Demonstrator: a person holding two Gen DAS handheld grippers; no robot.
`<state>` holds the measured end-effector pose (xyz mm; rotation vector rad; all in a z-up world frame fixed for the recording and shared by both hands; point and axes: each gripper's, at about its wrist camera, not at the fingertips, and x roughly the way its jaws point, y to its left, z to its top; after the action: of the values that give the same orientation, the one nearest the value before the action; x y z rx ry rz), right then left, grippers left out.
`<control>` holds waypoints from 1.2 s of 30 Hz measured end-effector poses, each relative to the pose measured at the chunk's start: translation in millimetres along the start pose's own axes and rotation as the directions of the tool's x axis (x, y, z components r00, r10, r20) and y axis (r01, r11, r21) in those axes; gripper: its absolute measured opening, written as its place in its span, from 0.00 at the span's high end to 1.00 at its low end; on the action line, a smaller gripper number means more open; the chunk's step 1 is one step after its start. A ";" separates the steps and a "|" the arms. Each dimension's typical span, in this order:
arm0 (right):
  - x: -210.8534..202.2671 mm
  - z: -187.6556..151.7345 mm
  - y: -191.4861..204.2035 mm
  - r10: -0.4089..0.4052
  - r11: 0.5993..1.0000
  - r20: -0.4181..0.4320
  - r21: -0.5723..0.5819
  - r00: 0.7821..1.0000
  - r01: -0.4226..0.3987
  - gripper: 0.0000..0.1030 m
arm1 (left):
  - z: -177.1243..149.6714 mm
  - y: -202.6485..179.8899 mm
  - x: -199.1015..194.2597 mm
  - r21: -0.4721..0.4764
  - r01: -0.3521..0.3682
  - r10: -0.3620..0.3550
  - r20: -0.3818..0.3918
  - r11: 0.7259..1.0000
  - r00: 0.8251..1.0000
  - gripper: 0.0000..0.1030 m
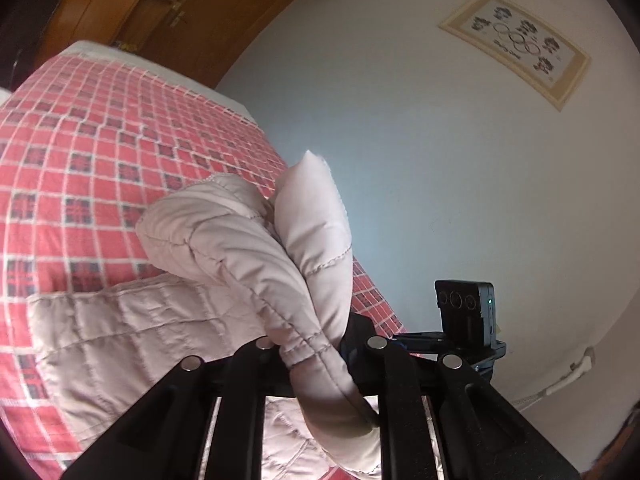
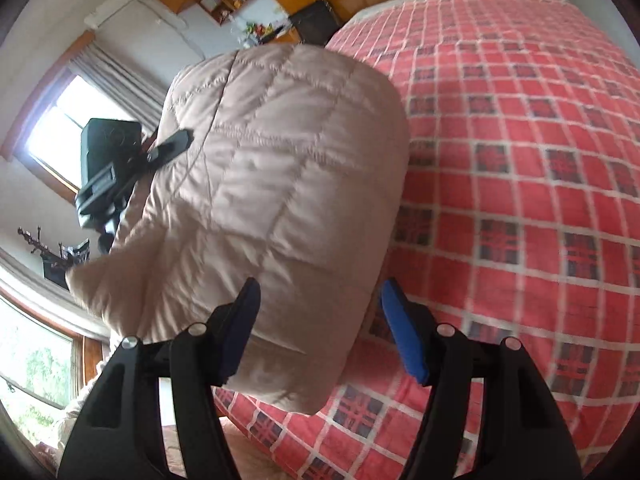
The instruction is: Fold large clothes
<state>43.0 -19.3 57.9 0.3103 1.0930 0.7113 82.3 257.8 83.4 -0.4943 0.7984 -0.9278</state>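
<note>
A beige quilted jacket (image 1: 240, 240), puffy with stitched diamond panels and no readable label, lies on a red plaid bedspread (image 1: 80, 152), a bunched fold of it lifted at the frame's centre by the left gripper (image 1: 320, 350), whose jaws are clamped on the padded fabric. In the right wrist view the jacket (image 2: 272, 184) fills the centre-left, and the right gripper (image 2: 320, 332) has blue-padded jaws spread wide with the jacket's edge between them. A framed print (image 1: 516, 48) hangs upper right on the pale wall.
</note>
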 end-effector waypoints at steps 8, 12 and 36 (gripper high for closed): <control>39.4 5.1 12.7 -0.018 0.999 -0.084 -0.038 0.996 0.014 0.38 | -36.2 71.4 -10.0 -0.109 -0.005 0.004 -0.003 0.994 1.000 0.87; 53.3 3.6 24.4 -0.049 0.997 -0.118 -0.070 0.992 0.041 0.38 | -52.5 97.8 -13.3 -0.137 -0.055 0.053 -0.019 0.989 0.998 0.84; 83.0 1.2 31.7 -0.109 0.991 -0.129 -0.086 0.986 0.098 0.31 | -117.9 -16.8 -79.3 -0.048 -0.229 0.224 -0.090 0.972 0.970 0.42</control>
<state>54.7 59.3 18.2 0.1375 1.1959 0.6881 -46.8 311.4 52.6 -0.4062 0.9399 -0.7188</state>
